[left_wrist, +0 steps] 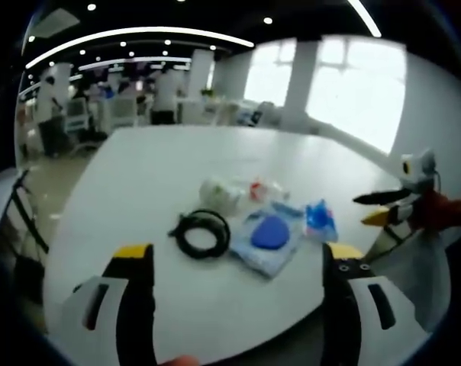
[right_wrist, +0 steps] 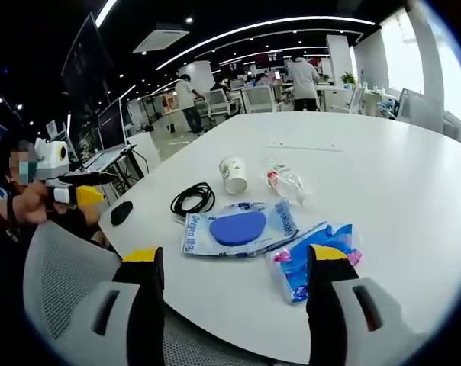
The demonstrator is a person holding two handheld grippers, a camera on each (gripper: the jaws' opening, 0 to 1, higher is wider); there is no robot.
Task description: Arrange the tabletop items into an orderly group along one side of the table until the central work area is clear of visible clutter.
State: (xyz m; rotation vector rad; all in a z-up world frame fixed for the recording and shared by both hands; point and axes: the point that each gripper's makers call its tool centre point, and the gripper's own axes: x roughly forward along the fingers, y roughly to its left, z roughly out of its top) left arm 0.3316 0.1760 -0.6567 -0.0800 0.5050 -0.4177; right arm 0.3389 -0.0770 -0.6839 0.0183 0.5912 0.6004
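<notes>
Clutter sits mid-frame on the white table (right_wrist: 414, 198): a black cable (right_wrist: 192, 200), paper cup (right_wrist: 233, 174) and blue packets (right_wrist: 238, 229). Left gripper (left_wrist: 238, 263) and right gripper (right_wrist: 236, 263) hover wide open, empty. Nothing seems gathered yet; next, reach for one item.

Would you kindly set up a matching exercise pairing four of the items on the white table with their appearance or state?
Things:
1. cable
2. paper cup
3. flat packet
4. small bag

Descriptions:
A. lying on its side
B. black, coiled in a loop
C. blue and pink, nearest the table edge
D. clear wrap with a dark blue oval inside

Pairs: 1-B, 2-A, 3-D, 4-C
</notes>
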